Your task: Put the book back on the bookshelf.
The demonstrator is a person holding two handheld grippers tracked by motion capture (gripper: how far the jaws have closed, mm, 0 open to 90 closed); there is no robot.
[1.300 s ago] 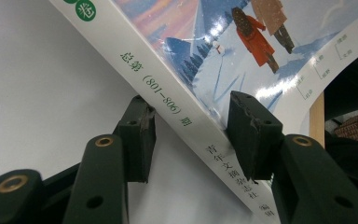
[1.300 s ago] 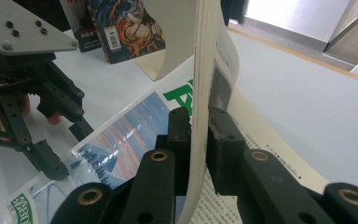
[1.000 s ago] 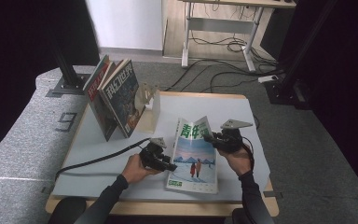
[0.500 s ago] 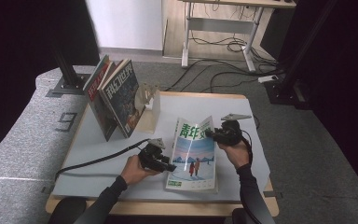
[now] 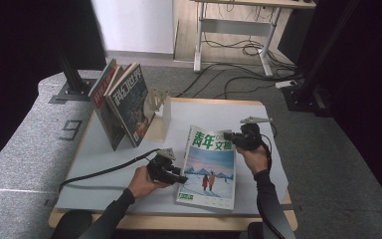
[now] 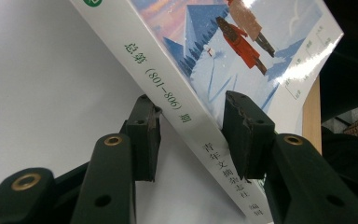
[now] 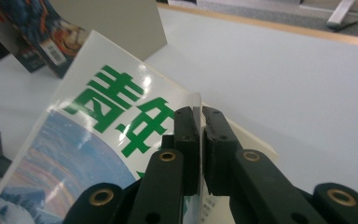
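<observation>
A magazine (image 5: 209, 169) with a green title and a snowy cover lies near the table's front, and its spine side is held up. My left gripper (image 5: 181, 178) is shut on it at the spine. In the left gripper view, one jaw sits under the magazine (image 6: 200, 60) and the other on the cover, with the left gripper (image 6: 189, 100) astride the printed spine. My right gripper (image 5: 227, 138) is at the top right corner. Its jaws have just been closing, and the right gripper (image 7: 200, 112) now pinches the raised front cover (image 7: 98, 140) by its edge.
Several books (image 5: 127, 104) lean against a beige bookend (image 5: 160, 117) at the back left of the grey mat (image 5: 278, 159). The left gripper's cable (image 5: 104, 172) trails left across the mat. The wooden table edge (image 5: 179, 221) runs along the front.
The right hand has shifted a little up the magazine's right side toward the top corner, and its jaws have come together on the cover. The left hand has not moved.
</observation>
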